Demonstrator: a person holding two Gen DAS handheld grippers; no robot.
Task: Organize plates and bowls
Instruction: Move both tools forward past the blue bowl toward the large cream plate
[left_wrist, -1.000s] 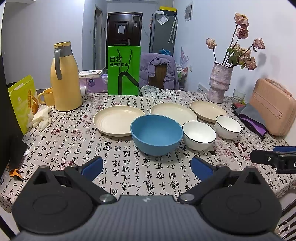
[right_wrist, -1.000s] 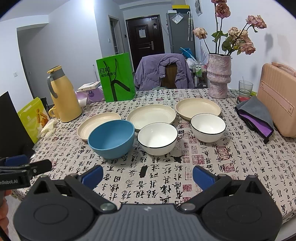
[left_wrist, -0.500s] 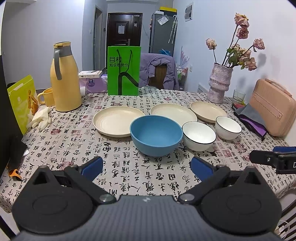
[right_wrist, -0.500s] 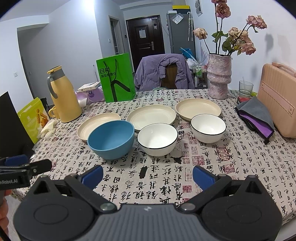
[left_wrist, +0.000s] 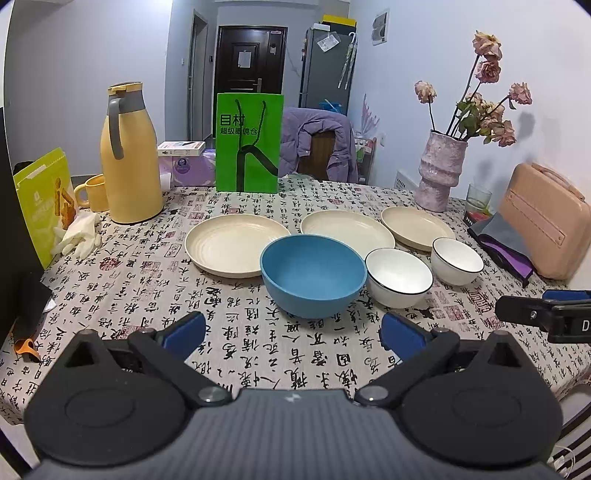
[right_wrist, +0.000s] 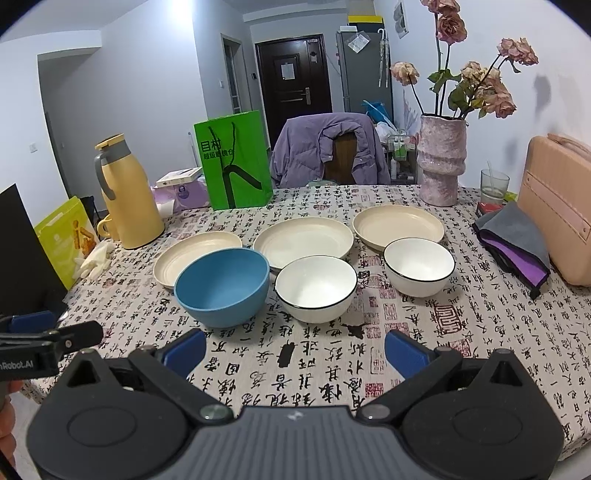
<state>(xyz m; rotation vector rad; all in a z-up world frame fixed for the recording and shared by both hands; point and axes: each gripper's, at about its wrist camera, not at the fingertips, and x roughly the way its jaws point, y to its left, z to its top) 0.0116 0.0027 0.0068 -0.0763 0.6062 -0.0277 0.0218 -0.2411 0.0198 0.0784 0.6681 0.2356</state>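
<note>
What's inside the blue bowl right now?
Nothing visible: the blue bowl shows a bare interior in both views. Its near wall hides a little of the bottom from these low angles.

Both wrist cameras look forward and slightly down from the near edge of the table draped in a calligraphy-print cloth (left_wrist: 122, 266), toward the dark door at the room's far end. The left view sits nearest the round blue bowl (left_wrist: 313, 275); the right view stands further right, before the black-rimmed white bowl (right_wrist: 316, 288). Both share the whole tabletop, and each catches the other gripper at its edge.
</note>
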